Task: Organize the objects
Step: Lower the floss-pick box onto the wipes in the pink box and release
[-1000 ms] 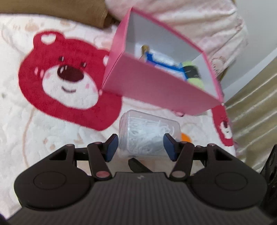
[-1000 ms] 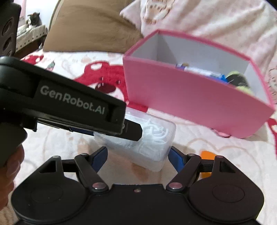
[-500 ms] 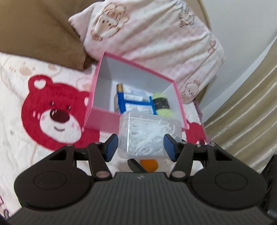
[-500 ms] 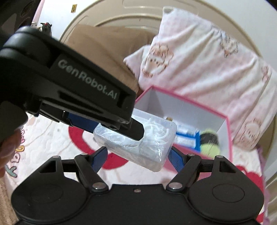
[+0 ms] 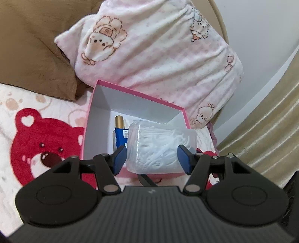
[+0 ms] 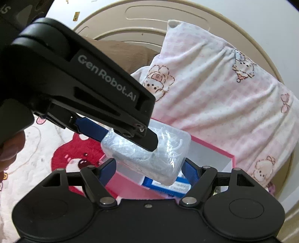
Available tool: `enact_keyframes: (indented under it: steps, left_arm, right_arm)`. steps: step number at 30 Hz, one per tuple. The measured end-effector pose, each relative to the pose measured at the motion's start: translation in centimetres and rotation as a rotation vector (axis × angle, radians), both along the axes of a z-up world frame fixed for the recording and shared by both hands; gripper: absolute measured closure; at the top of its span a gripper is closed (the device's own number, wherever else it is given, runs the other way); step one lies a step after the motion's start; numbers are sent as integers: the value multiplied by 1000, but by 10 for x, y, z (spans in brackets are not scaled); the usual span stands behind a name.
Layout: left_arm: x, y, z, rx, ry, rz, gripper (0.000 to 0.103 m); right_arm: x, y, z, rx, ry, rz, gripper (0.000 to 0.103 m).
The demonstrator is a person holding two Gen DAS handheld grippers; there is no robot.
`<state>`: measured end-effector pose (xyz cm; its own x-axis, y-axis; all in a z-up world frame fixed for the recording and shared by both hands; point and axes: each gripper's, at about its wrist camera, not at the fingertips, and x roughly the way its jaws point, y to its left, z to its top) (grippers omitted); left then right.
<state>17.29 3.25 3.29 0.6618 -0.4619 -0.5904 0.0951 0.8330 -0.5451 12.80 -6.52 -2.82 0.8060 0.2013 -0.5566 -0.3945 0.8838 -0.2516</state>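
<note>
My left gripper (image 5: 152, 158) is shut on a clear plastic box of white floss picks (image 5: 160, 147) and holds it in the air over the open pink box (image 5: 130, 93). Inside the pink box lie a gold-capped tube (image 5: 119, 122) and a blue-and-white pack (image 5: 120, 137). In the right wrist view the left gripper's body (image 6: 84, 89) comes in from the upper left, clamped on the floss box (image 6: 168, 149). My right gripper (image 6: 149, 169) stands on either side of the same floss box, above the pink box (image 6: 214, 149) and the blue pack (image 6: 175, 187); whether its pads touch cannot be told.
The pink box sits on a white bedspread with red bear prints (image 5: 46, 145). A pink cartoon pillow (image 5: 158, 56) and a brown pillow (image 5: 28, 46) lie behind it. A beige headboard (image 6: 149, 16) rises beyond, and a gold curtain (image 5: 271, 130) hangs at right.
The floss box has been lifted off the bedspread and carried up and forward over the pink box. Both grippers rose with it.
</note>
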Motion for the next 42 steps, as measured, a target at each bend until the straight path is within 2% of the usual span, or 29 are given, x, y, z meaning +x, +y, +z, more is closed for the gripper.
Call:
enact_keyframes:
  steps: [6,11,14,19,22,25,30,32,33,37,42]
  left_arm:
    - [47,-14,-26,-45,46,-1,44]
    - [78,-36,-50,29,76,-6,44]
    - [94,-43,-70,17,122,-6,44]
    - [104,-53,-91,14,146,-15,47]
    - [102,-61,-102,69,145,-23,47]
    - [101,-60,-113,31,163,-17,47]
    - [101,-65,-113,70,154,-11,46]
    - [97,-66,-107,115,147,20,47]
    - [93,-69,-103,142,136,28,47]
    - [72,-70,-84,168,92,32,45]
    - [50,-78,-52,205,57,-17,42]
  right_arm:
    - [41,-20,-13,-7,91,-11,22]
    - [77,-38,-37,31,202,-14,21]
    - [89,-42,-56,-3,229,-31,21]
    - [108,-56,-72,37,280,-57,22]
    - [112,-62,-77,66,289,-70,22]
    - [109,-66,-82,99,299,-76,22]
    - [110,-69,-90,109,308,-96,25]
    - [110,-72,-89,120,320,-126,25]
    - [106,-74,-85,130,315,-129,24]
    - [86,-81,-67,152,275,-129,21]
    - [62,-89,-40,177,248,-128,21]
